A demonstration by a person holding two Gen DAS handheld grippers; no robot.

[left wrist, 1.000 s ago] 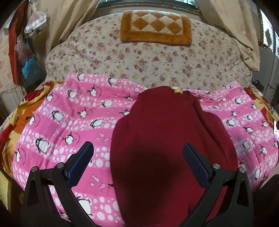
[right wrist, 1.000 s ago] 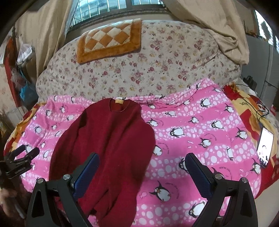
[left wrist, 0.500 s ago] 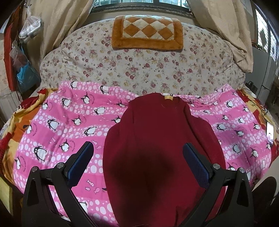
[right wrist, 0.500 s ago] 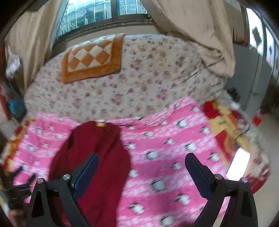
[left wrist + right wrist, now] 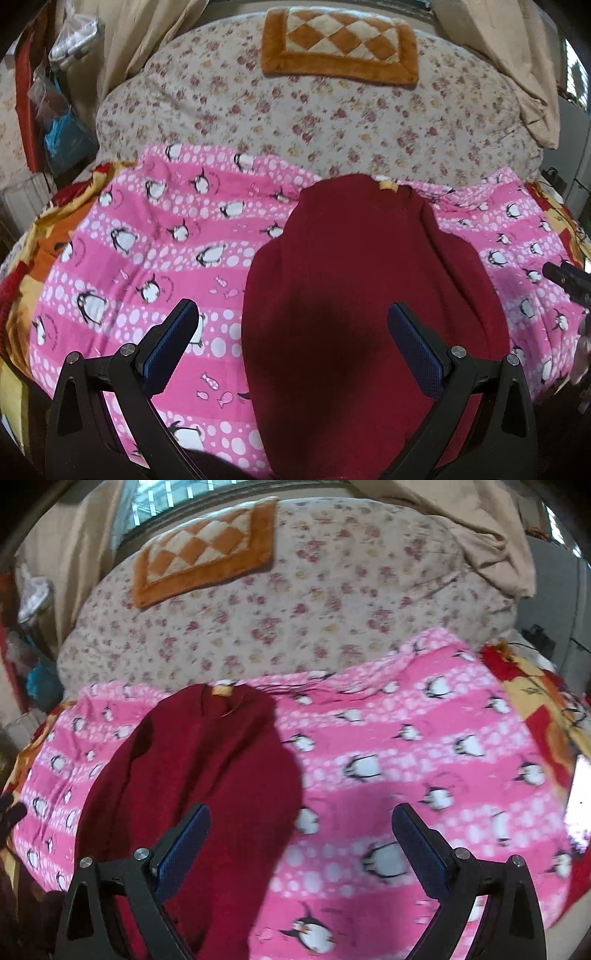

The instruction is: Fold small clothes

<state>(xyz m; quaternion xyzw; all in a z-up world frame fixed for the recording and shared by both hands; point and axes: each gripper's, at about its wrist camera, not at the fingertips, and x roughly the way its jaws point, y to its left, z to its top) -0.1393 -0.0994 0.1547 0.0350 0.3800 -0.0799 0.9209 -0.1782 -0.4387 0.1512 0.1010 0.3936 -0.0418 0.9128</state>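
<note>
While the left gripper [image 5: 291, 317] is hovering with fingers spread wide and empty, the red sweater [image 5: 362, 295] is lying on the pink penguin blanket [image 5: 166, 236], its hem cut off below. The right gripper [image 5: 301, 821] is likewise gaping, the blanket blurring beneath it.
</note>
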